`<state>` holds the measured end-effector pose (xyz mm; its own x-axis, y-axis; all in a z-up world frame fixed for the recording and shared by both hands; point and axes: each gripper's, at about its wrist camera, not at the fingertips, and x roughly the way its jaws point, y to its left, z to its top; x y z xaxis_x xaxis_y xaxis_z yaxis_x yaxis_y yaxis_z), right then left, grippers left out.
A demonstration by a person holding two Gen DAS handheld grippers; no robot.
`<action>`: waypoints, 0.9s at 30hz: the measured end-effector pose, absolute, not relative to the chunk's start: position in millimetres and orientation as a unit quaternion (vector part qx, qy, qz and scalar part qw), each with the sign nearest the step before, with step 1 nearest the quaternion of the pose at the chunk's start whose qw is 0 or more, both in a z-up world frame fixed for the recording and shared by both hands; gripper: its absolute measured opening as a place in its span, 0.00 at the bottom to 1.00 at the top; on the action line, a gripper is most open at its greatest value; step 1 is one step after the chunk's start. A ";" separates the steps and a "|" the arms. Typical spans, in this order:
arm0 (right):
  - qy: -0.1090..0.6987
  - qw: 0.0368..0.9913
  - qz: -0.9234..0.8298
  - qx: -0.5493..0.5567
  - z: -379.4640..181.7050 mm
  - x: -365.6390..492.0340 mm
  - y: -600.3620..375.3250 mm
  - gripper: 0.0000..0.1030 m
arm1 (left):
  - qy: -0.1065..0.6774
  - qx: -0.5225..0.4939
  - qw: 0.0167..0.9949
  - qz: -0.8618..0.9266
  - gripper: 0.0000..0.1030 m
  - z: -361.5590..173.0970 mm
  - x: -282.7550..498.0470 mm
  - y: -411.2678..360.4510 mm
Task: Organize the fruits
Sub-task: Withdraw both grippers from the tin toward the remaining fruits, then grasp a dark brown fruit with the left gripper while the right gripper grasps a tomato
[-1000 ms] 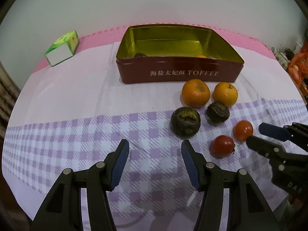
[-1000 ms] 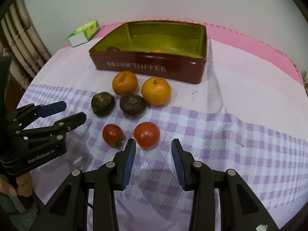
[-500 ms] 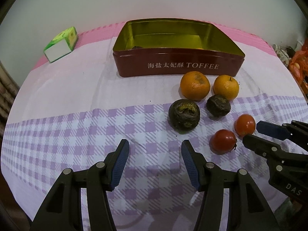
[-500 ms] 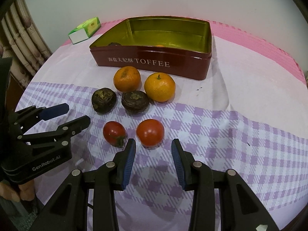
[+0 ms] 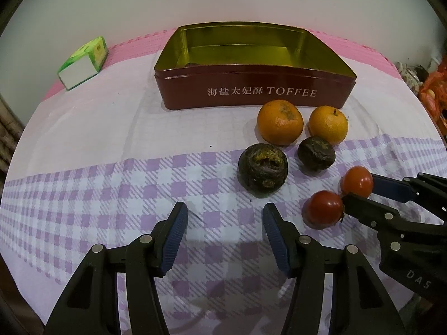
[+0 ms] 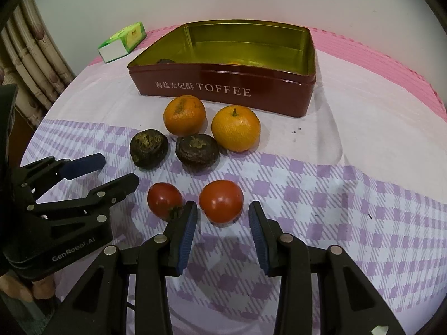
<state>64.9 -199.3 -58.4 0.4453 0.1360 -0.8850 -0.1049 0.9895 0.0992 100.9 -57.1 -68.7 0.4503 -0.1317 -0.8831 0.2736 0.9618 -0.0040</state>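
Two oranges (image 6: 184, 115) (image 6: 236, 128), two dark wrinkled fruits (image 6: 149, 148) (image 6: 197, 152) and two red tomatoes (image 6: 164, 199) (image 6: 220, 201) lie on the checked cloth in front of a red TOFFEE tin (image 6: 223, 90). Inside the tin a dark fruit (image 6: 164, 62) and a bit of orange peek over the wall. My right gripper (image 6: 222, 209) is open, its fingertips flanking the near side of the right tomato without touching it. My left gripper (image 5: 225, 212) is open over bare cloth, below and left of the larger dark fruit (image 5: 262, 169).
A green and white box (image 5: 83, 65) lies at the far left near the wall. A curtain (image 6: 30, 64) hangs beyond the table's left edge. Cluttered orange items (image 5: 435, 95) sit off the right edge. A hand (image 6: 16, 290) holds the left gripper.
Both views have shifted slightly, with the tin sitting a little higher in frame. The right gripper has crept a bit closer to the tomatoes. Neither pair of jaws has changed.
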 end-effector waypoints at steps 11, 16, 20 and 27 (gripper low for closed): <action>0.517 0.853 0.071 0.008 -58.5 72.2 -197.9 0.35 | 0.510 0.062 0.850 -0.120 0.56 -70.8 108.4 -54.6; 0.515 0.854 0.071 0.005 -58.7 74.3 -197.7 0.35 | 0.509 0.063 0.850 -0.122 0.56 -71.4 111.6 -53.5; 0.514 0.855 0.073 -0.001 -59.0 75.3 -196.7 0.35 | 0.509 0.062 0.849 -0.126 0.56 -72.0 112.6 -53.7; 0.512 0.856 0.071 -0.010 -59.6 73.8 -195.2 0.29 | 0.511 0.061 0.846 -0.140 0.56 -72.2 111.4 -55.3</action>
<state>73.8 -195.2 -59.6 0.4655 0.1121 -0.8779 -0.1321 0.9896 0.0563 111.4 -55.3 -72.2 0.4384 -0.1749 -0.8816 0.2990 0.9534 -0.0405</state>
